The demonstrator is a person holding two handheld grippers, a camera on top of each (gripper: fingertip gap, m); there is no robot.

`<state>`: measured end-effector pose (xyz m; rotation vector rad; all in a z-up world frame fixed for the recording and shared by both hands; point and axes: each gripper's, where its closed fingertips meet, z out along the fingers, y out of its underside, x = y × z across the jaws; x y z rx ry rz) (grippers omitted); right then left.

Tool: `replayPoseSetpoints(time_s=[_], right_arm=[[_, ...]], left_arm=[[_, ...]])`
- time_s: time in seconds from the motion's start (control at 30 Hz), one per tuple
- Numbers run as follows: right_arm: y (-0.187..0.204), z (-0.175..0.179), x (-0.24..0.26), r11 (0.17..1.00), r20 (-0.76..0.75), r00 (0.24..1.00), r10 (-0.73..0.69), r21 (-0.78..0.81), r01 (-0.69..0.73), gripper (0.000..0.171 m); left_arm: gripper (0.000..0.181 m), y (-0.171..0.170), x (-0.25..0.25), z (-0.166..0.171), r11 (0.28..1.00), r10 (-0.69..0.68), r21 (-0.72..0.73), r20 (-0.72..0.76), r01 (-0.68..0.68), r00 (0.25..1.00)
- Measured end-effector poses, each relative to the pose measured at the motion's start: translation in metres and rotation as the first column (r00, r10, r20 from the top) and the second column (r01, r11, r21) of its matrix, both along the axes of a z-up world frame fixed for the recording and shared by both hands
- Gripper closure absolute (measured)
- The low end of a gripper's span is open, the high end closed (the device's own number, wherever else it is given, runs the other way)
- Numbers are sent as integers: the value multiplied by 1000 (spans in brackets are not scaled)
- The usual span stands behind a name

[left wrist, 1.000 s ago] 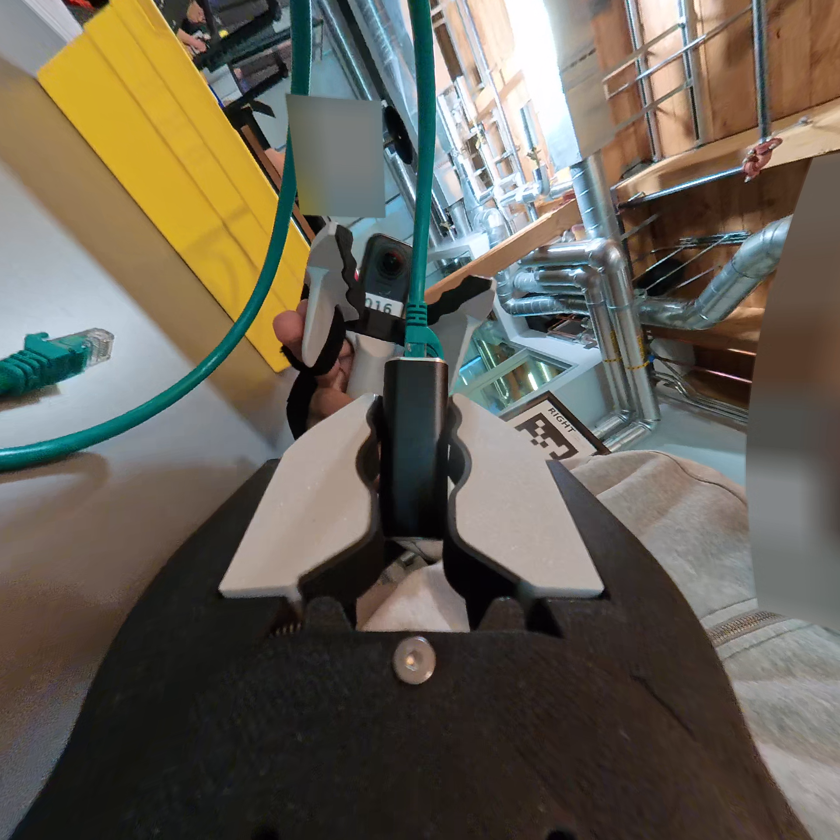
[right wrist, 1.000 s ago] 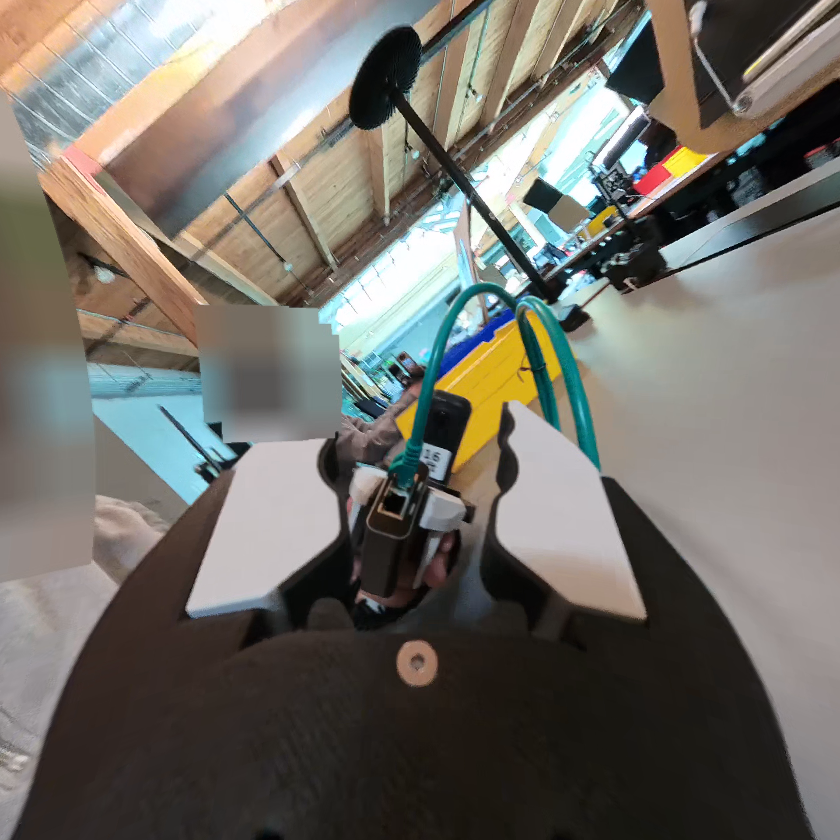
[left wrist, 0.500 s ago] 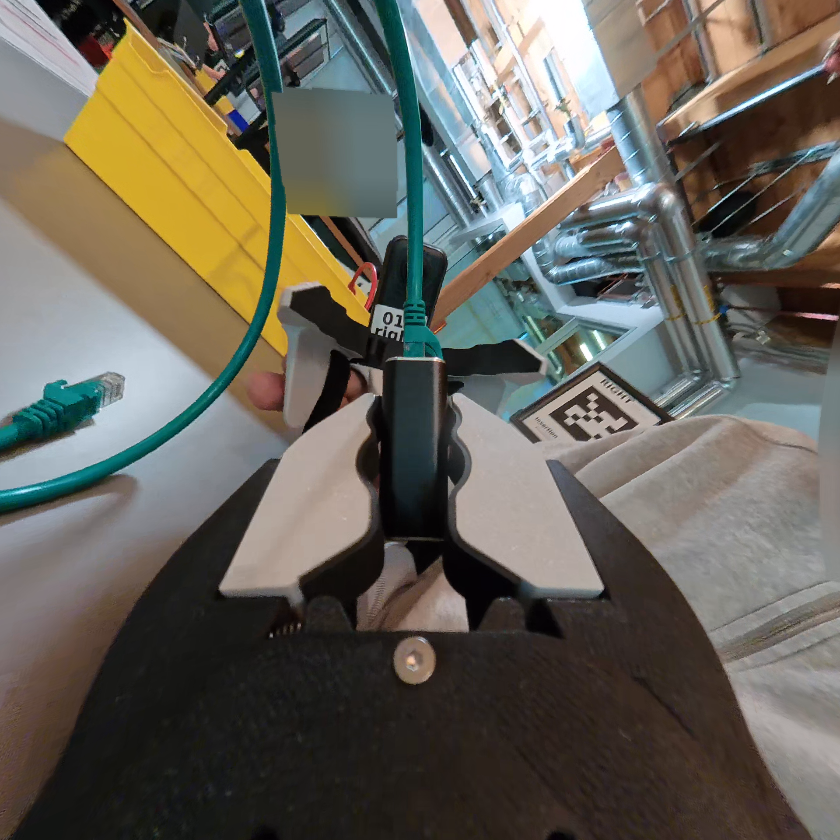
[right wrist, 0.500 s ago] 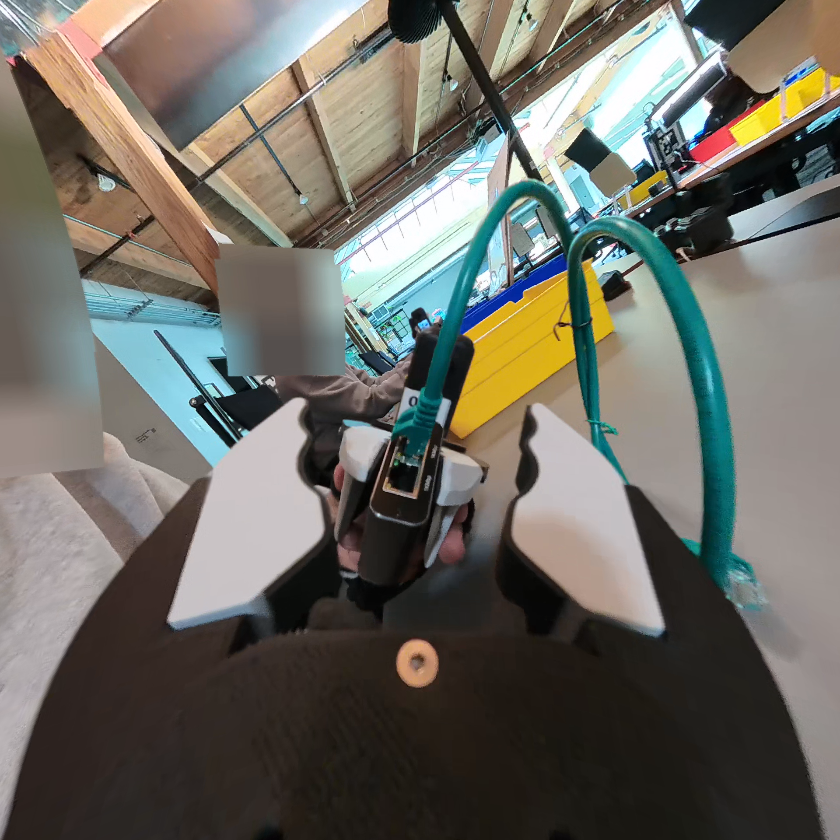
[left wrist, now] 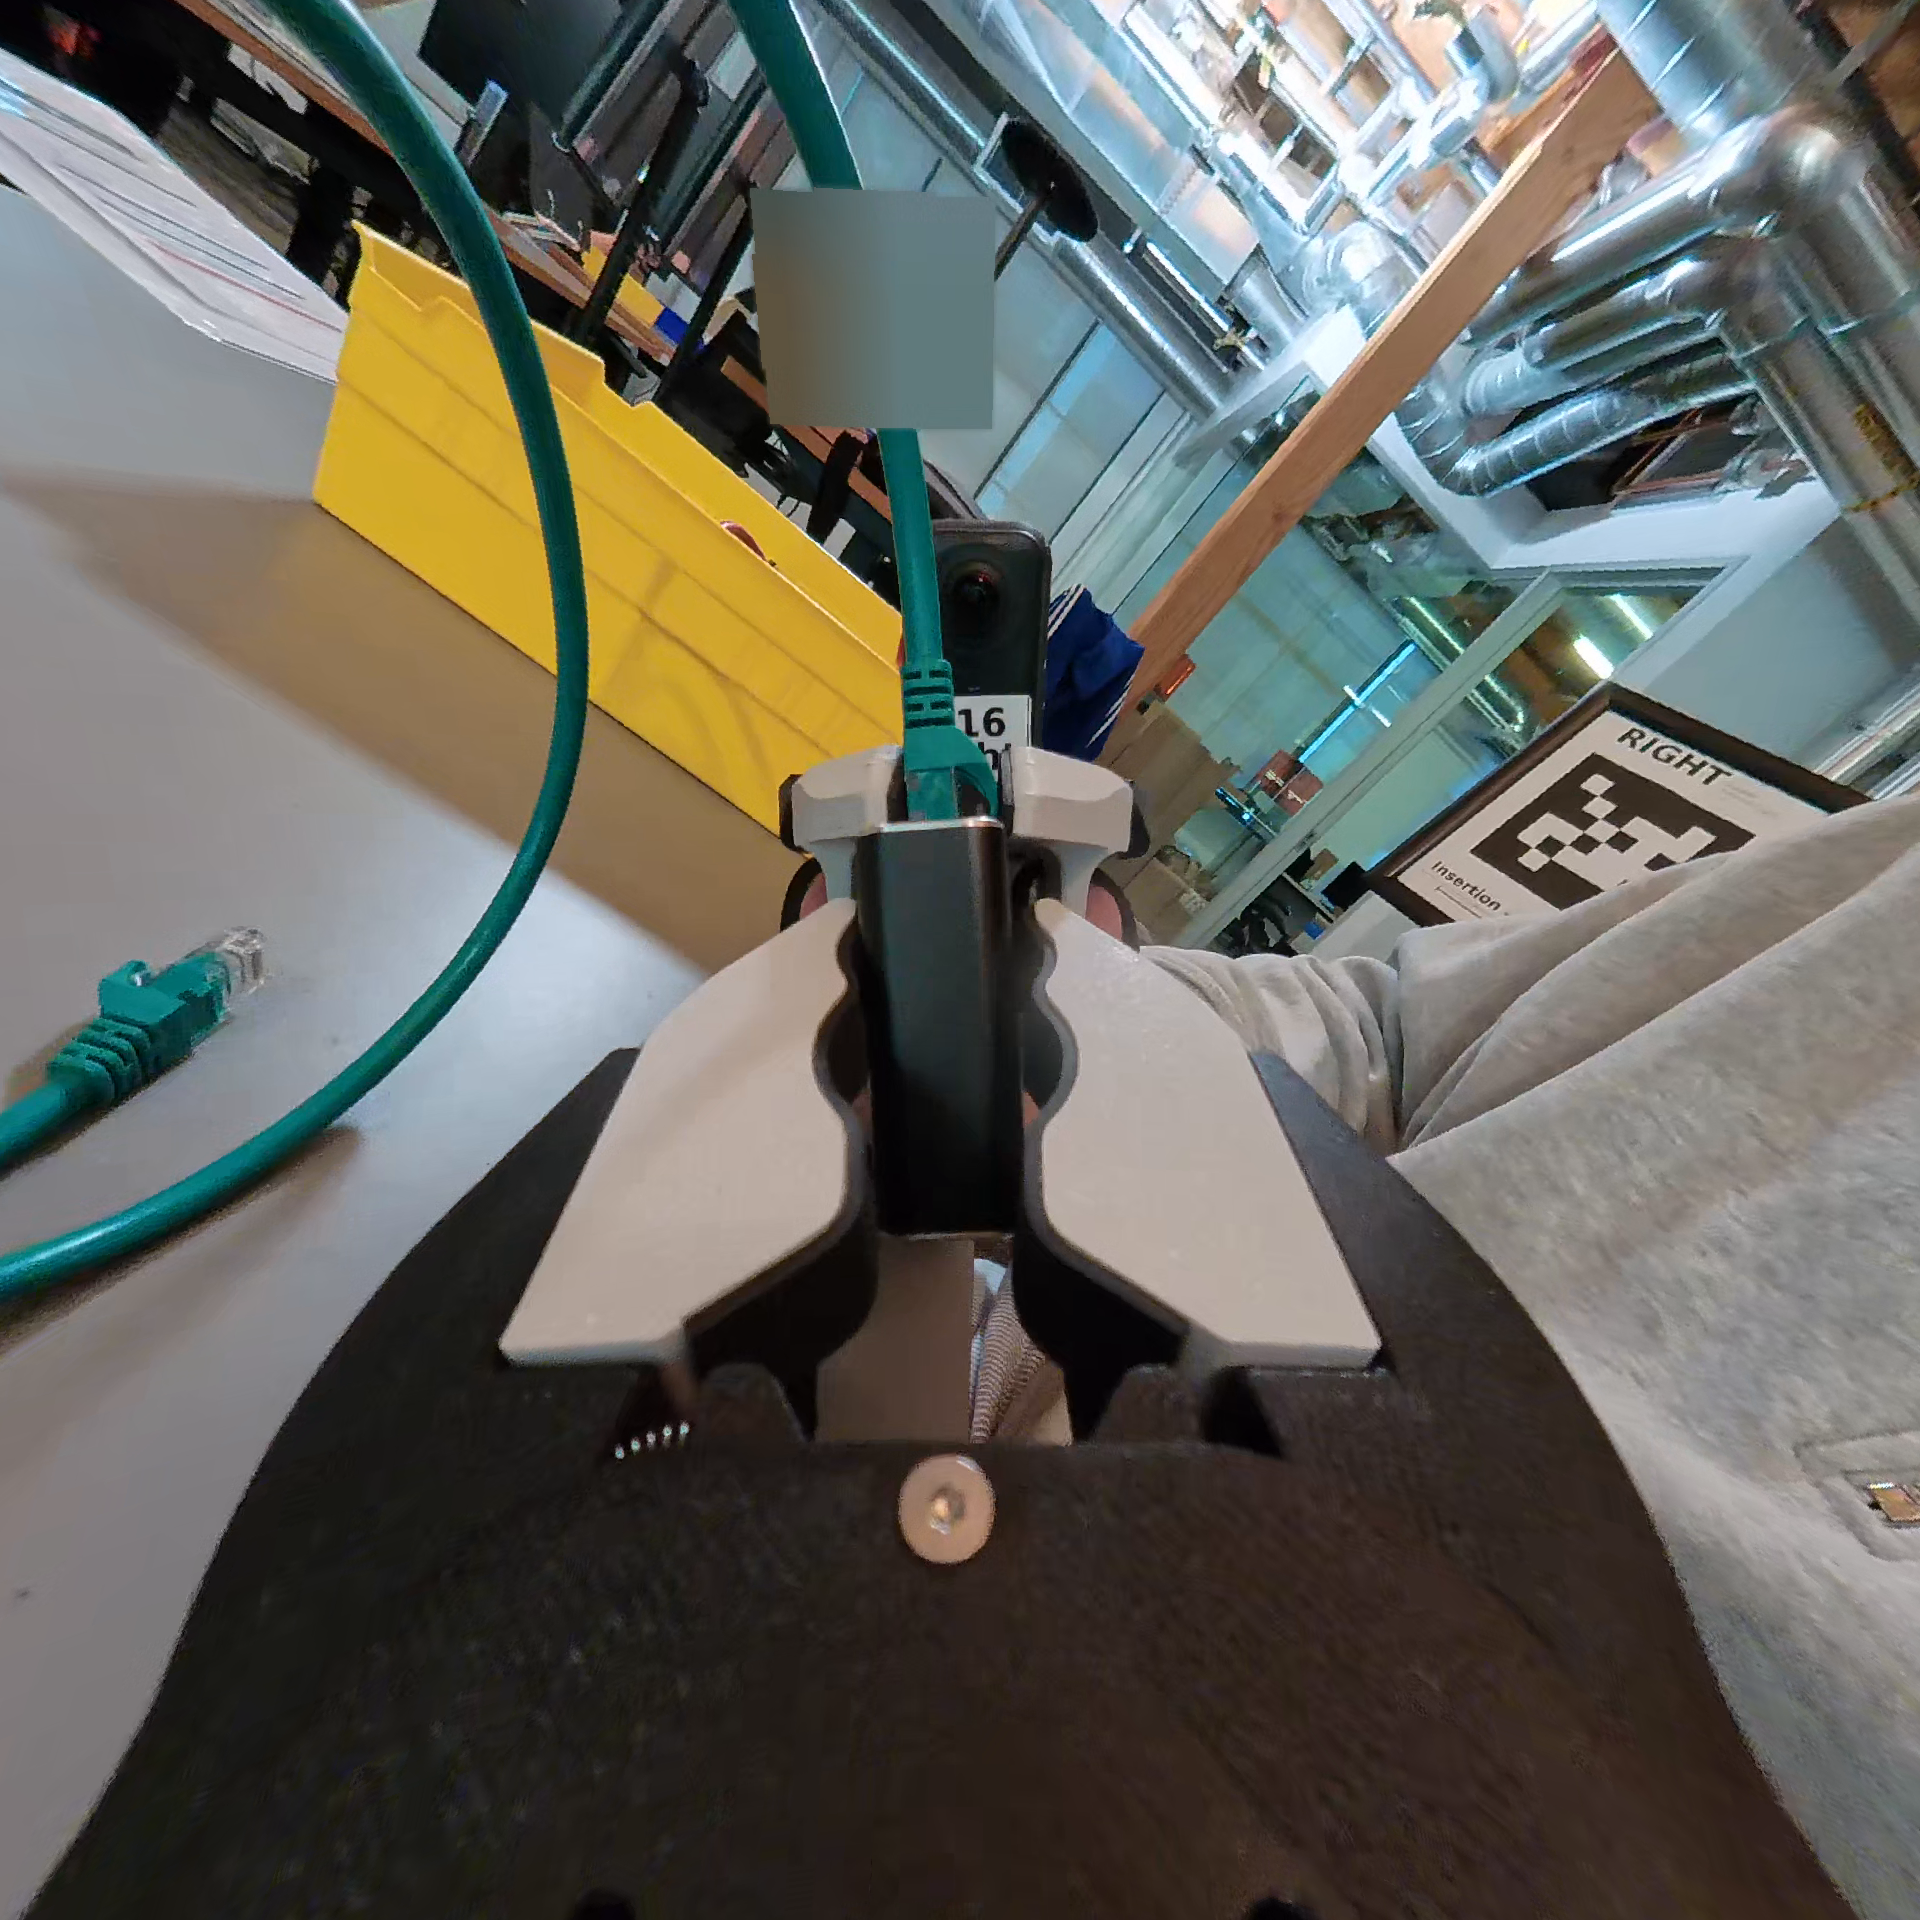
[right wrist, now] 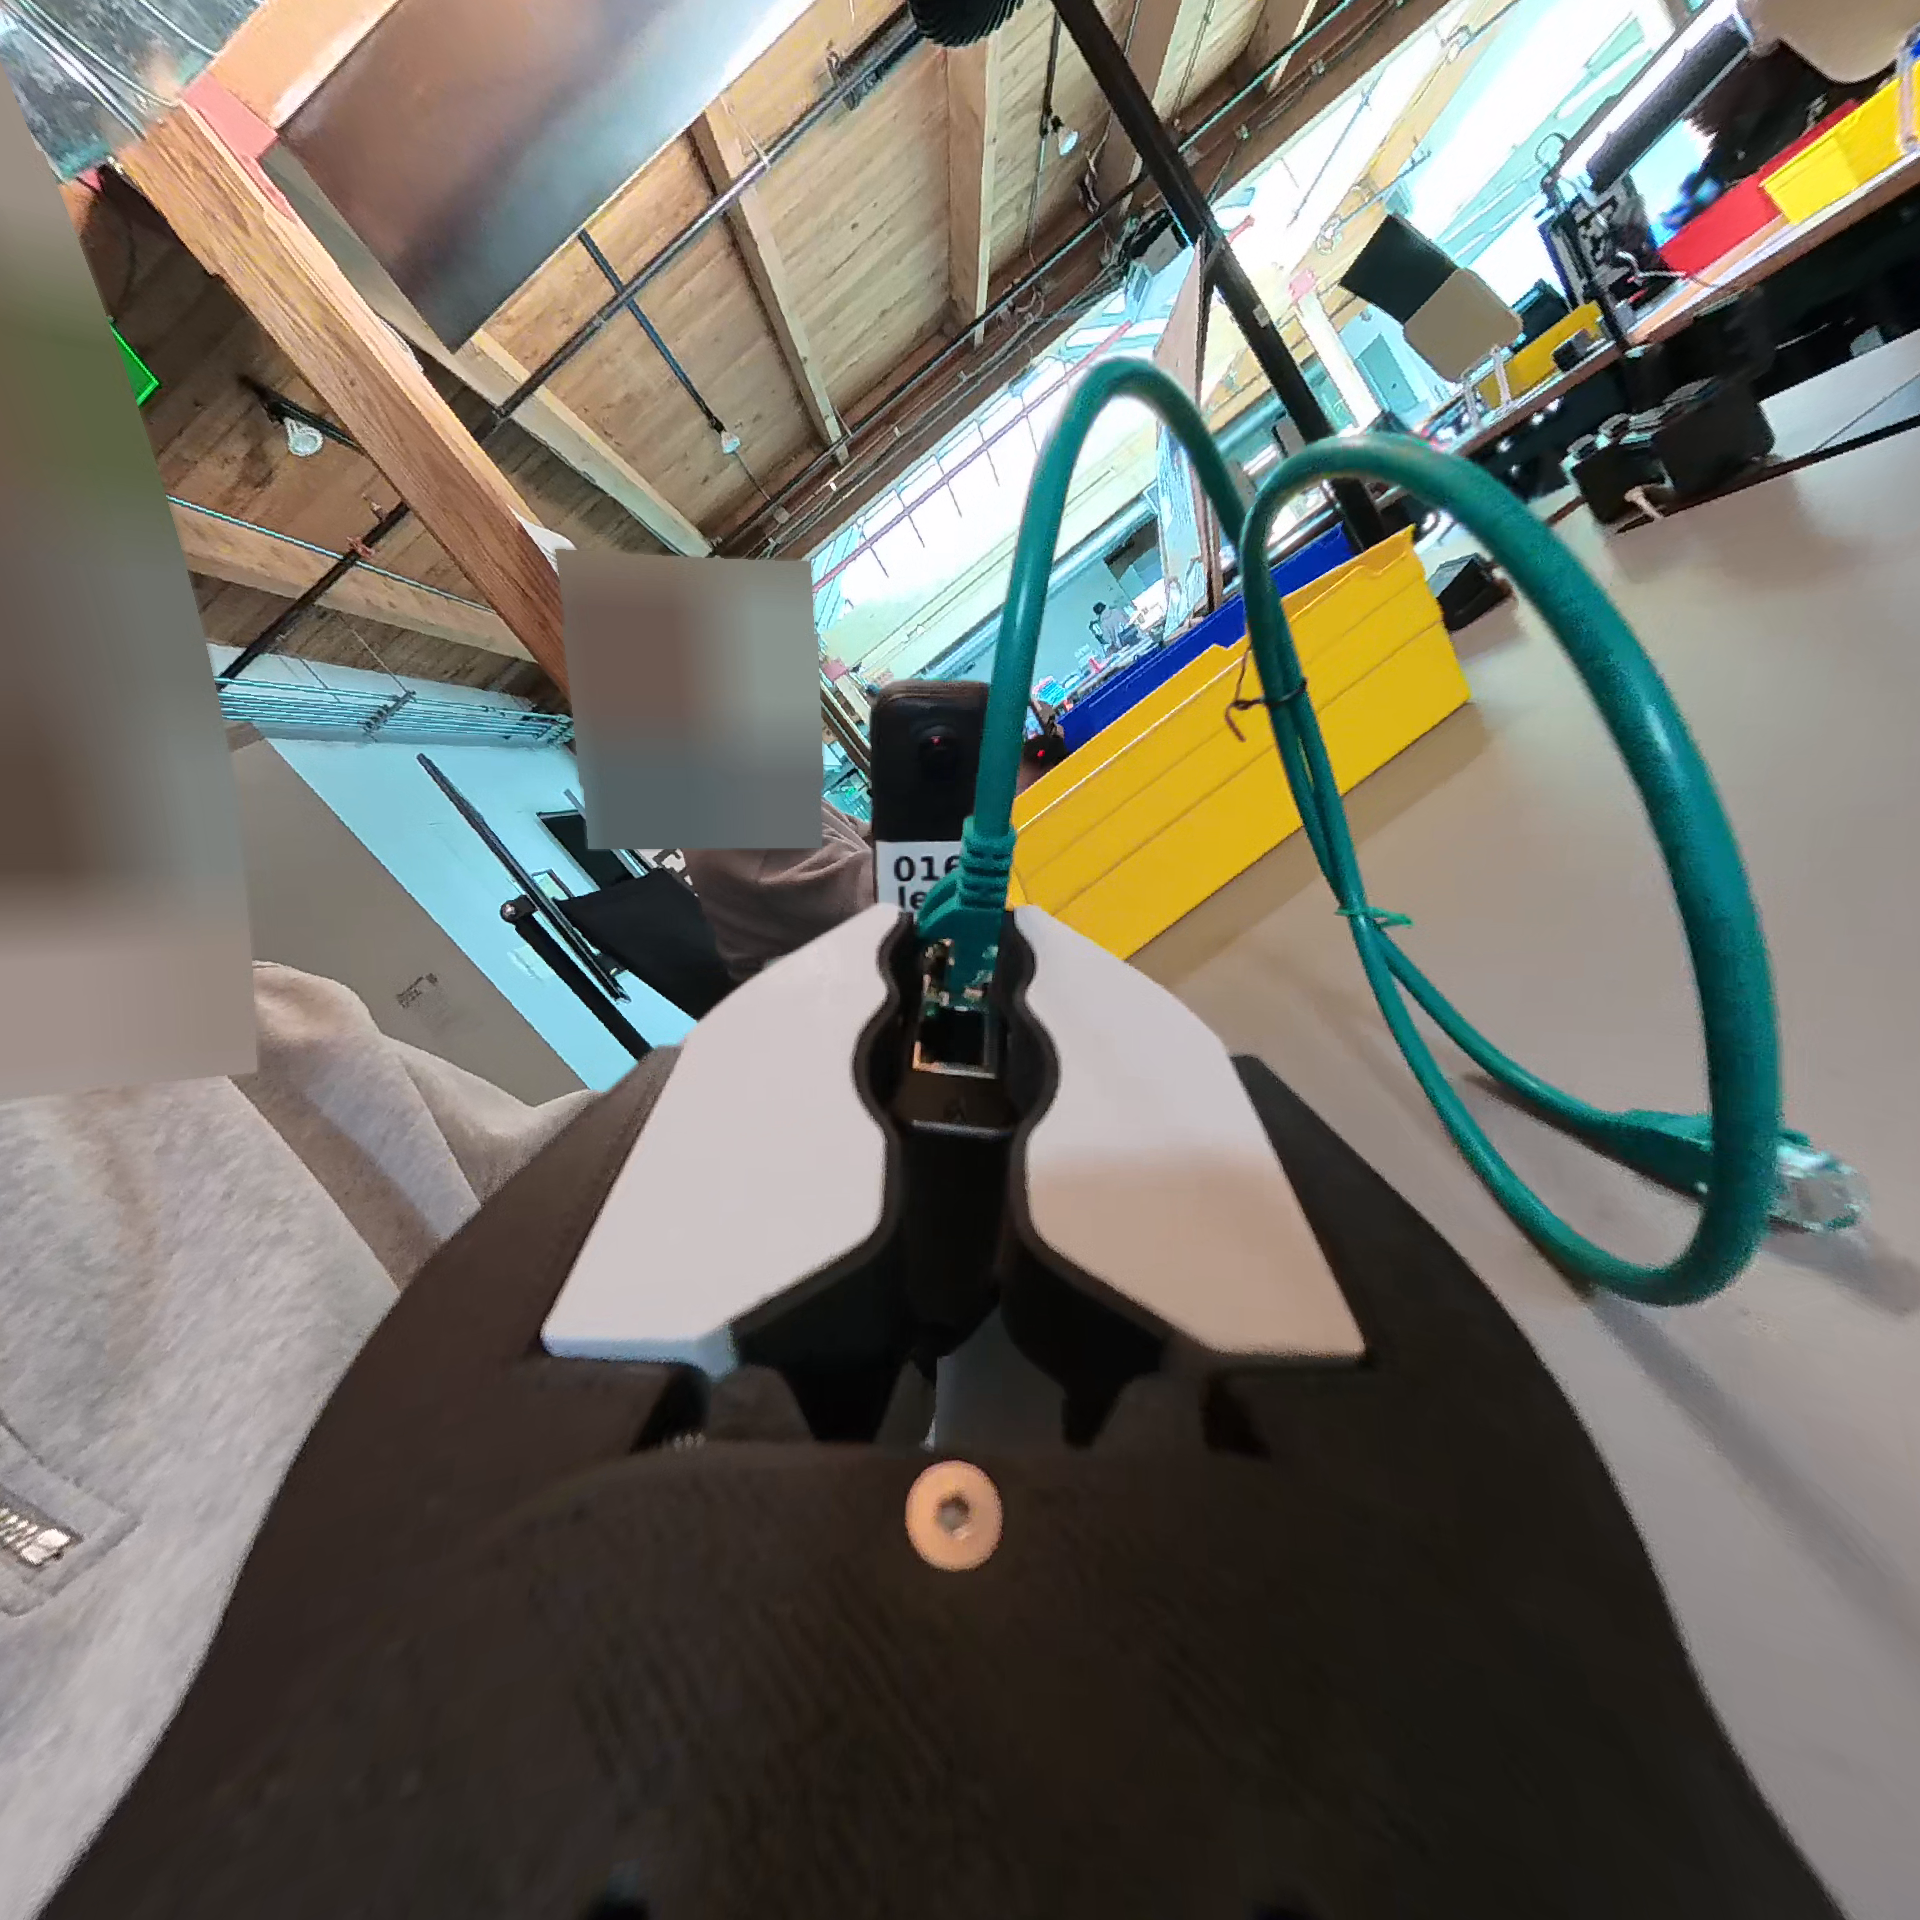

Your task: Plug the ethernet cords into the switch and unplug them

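My left gripper (left wrist: pixel 940 925) is shut on a narrow black switch (left wrist: pixel 940 1039) and holds it above the table. A green ethernet plug (left wrist: pixel 935 758) sits in the switch's far end, and its cord (left wrist: pixel 540 623) arcs up and down to the table. My right gripper (right wrist: pixel 958 925) faces the left one and is shut on that plug (right wrist: pixel 961 951); its grey fingertips (left wrist: pixel 842 800) show at the switch's end. Below the plug an empty port (right wrist: pixel 951 1049) shows. The cord's loose plug (left wrist: pixel 177 1003) lies on the table; it also shows in the right wrist view (right wrist: pixel 1818 1195).
A yellow bin (left wrist: pixel 582 540) stands on the grey table (left wrist: pixel 208 727) behind the cord. A person's grey sleeve (left wrist: pixel 1558 1143) is at the right. A black-and-white marker board (left wrist: pixel 1621 831) stands behind it. Papers (left wrist: pixel 156 229) lie at the far left.
My right gripper was open and apart from the switch; it has moved in and shut on the plugged-in green plug. The left gripper still holds the switch and has tilted down toward the table.
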<state>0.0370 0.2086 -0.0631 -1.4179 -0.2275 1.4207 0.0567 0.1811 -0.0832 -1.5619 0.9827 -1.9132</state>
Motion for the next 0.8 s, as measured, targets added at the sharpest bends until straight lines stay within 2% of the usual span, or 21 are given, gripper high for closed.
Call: replayPoseSetpoints(time_s=[0.43, 0.8], right_arm=[[-1, -2, 0, 999, -3, 1000, 28, -28, -28, 156], [-7, -5, -2, 992, -28, 994, 102, -75, -104, 157]], left_arm=[[158, -3, 1, -2, 1000, -17, -10, -11, 17, 1000], [158, -12, 2, -7, 996, -86, -26, -35, 85, 996]])
